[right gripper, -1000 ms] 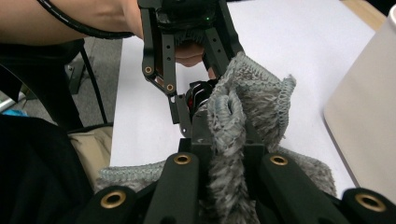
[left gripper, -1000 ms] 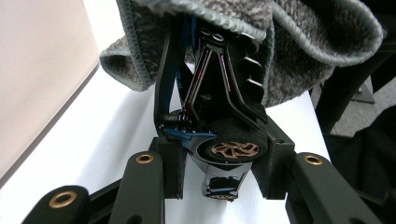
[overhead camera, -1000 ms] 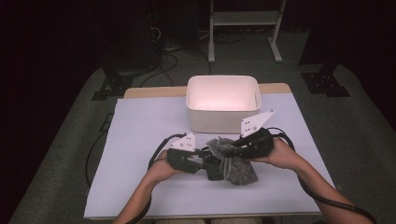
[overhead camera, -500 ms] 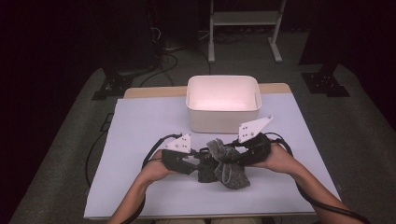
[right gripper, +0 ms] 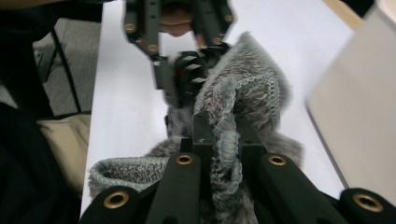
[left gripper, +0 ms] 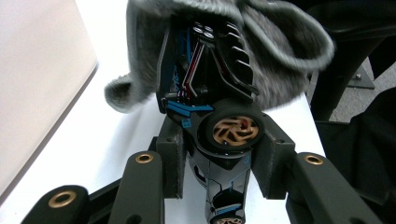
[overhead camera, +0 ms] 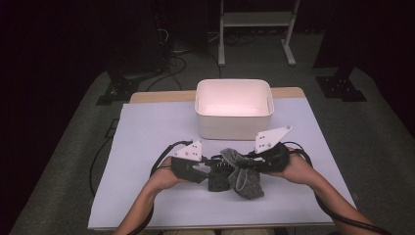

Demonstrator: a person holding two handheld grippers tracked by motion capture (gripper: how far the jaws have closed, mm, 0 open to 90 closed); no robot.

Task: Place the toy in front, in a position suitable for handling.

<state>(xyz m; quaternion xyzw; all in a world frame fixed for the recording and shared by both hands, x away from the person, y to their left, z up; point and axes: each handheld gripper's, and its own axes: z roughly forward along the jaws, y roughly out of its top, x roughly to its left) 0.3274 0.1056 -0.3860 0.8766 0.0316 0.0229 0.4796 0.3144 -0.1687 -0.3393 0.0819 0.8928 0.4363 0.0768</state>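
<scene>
You have two grippers, one toy car, one grey sock and one white bin (overhead camera: 234,113) on the table. Your left gripper (left gripper: 217,154) clamps the black toy car (left gripper: 205,79). Your right gripper (right gripper: 223,140), whose jaws have just been closing, pinches the grey sock (right gripper: 243,93) draped over the car's front, near the bin.

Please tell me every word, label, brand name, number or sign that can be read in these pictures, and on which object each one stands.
There is no readable text in any view.
The black toy car held in the left gripper: blue and red trim, no lettering to make out.
The grey knitted sock in the right gripper: no label.
The white bin and the white table cover: plain, no marks.
</scene>
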